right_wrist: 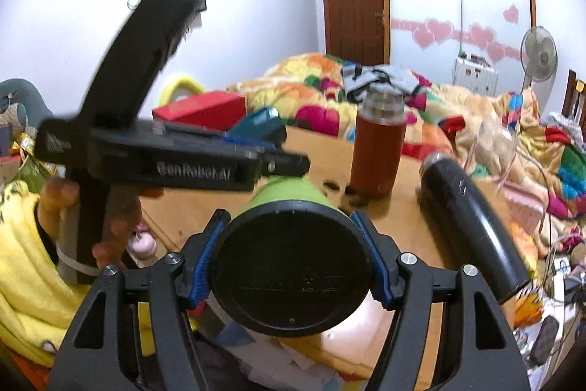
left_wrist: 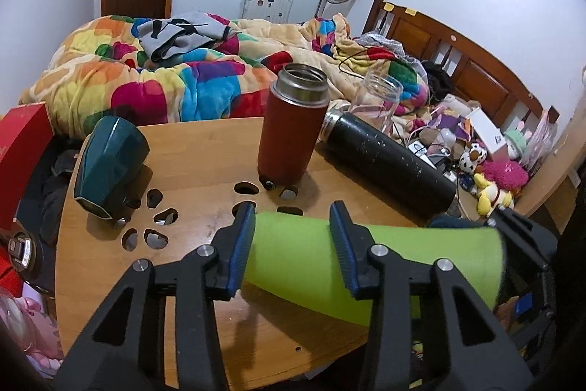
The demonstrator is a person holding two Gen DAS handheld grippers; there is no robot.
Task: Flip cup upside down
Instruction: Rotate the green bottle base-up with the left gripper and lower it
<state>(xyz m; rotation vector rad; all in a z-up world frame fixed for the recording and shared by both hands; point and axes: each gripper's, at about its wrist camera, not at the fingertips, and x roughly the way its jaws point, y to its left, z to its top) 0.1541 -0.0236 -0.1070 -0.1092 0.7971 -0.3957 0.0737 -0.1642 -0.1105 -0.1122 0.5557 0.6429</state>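
A lime-green cup (left_wrist: 293, 255) lies on its side just above the wooden table (left_wrist: 205, 141). My left gripper (left_wrist: 293, 229) stands around its narrow end, pads on either side, apparently not pressing it. My right gripper (right_wrist: 289, 251) is shut on the cup's wide end, whose black base (right_wrist: 289, 266) faces the right wrist camera. The green body (right_wrist: 285, 189) points away from it. The left gripper body (right_wrist: 157, 156) shows there above the cup, held by a hand.
On the table stand an open red thermos (left_wrist: 289, 131), a black flask (left_wrist: 388, 163) lying on its side, a tilted dark green cup (left_wrist: 106, 160) and a clear glass (left_wrist: 381, 98). A bed with a colourful blanket (left_wrist: 183, 79) lies behind. Toys clutter the floor at right.
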